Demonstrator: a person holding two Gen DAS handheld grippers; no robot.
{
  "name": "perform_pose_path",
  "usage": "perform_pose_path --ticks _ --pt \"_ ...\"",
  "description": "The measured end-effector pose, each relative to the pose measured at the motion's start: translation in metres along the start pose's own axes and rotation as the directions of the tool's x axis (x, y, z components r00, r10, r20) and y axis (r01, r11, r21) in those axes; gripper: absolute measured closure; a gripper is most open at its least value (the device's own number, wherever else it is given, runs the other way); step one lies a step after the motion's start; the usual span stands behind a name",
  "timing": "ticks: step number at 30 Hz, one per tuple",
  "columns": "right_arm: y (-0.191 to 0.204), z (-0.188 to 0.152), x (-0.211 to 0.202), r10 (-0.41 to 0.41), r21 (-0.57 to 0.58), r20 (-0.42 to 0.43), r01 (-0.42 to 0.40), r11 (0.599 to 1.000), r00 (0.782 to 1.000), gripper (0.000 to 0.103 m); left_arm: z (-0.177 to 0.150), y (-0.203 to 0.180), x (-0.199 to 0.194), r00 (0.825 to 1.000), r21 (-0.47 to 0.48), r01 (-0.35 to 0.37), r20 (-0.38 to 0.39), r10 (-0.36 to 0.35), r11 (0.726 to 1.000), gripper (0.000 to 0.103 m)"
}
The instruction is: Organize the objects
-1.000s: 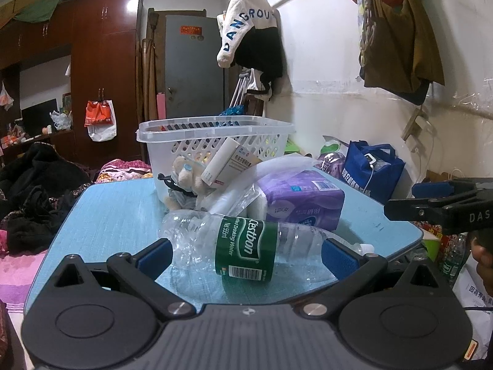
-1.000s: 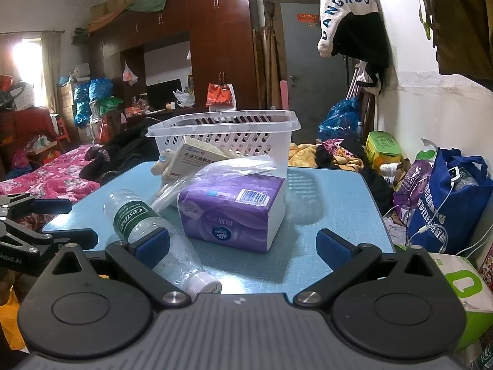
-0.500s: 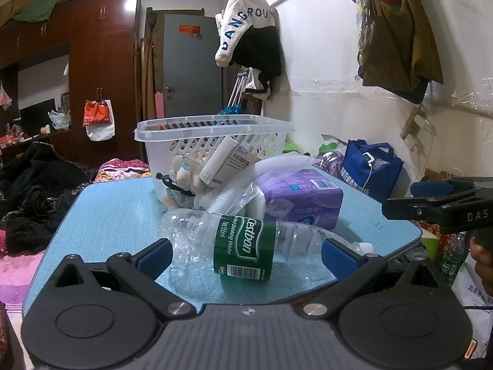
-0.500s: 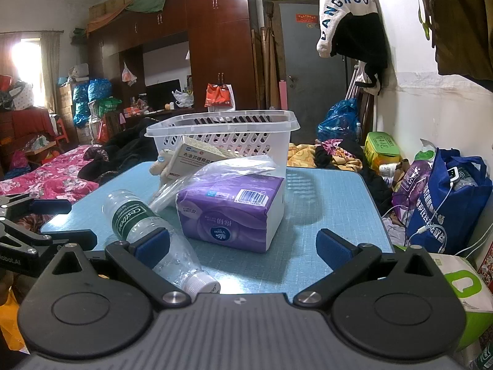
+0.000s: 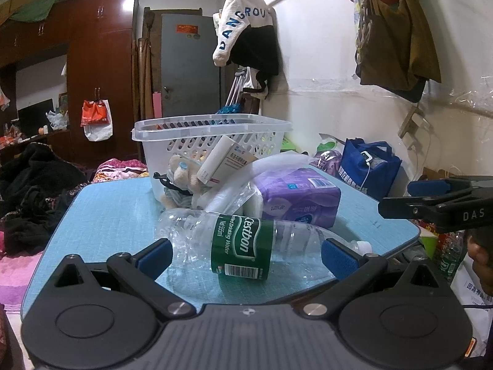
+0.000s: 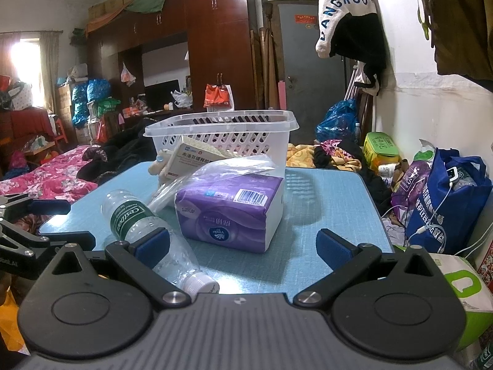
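Item one, nearest: left claw (image 5: 245, 254), blue-padded fingers spread wide apart and gripping nothing, poised at the near edge of the light blue counter (image 5: 101, 215). Right claw (image 6: 243, 245), likewise spread apart and empty, at the counter's adjoining edge; each claw shows at the margin of the other's view. Item two: clear plastic water bottle (image 5: 246, 240) with a green label, lying on its side on the counter directly ahead of the left claw, its body spanning the gap between the fingers, white cap toward the right finger; whether the pads touch it cannot be told. From the right wrist view the same bottle lies at the left, cap end nearest, partly behind the left finger. Item three: purple pack of tissues (image 6: 231, 212), resting on the counter just beyond the bottle. Item four: crumpled clear plastic bag (image 6: 215, 172), draped over the tissue pack and reaching toward the bottle. Item five: white medicine box (image 5: 223, 162) with blue print, tilted, propped against the front of the basket. Item six: small plush toy (image 5: 181, 174), beige, beside the box at the basket's foot. Item seven: white perforated plastic basket (image 5: 212, 128), upright, toward the far part of the counter. Beyond: blue tote bag (image 6: 446, 203) off the counter by the white wall, dark wooden wardrobe (image 6: 215, 46) at the far side of the room.
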State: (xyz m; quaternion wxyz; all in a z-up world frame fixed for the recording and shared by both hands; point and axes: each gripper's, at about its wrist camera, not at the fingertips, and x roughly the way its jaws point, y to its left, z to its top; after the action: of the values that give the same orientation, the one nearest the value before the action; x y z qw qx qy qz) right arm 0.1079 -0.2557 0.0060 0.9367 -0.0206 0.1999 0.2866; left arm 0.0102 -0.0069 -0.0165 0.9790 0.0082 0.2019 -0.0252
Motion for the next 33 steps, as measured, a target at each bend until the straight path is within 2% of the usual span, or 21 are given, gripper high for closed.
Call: perform_pose_path --ticks 33 --pt "0.0005 -0.0014 0.0004 0.007 -0.001 -0.012 -0.007 1.0 1.0 0.0 0.0011 0.0033 0.0026 1.0 -0.006 0.016 -0.019 -0.016 1.0 0.0"
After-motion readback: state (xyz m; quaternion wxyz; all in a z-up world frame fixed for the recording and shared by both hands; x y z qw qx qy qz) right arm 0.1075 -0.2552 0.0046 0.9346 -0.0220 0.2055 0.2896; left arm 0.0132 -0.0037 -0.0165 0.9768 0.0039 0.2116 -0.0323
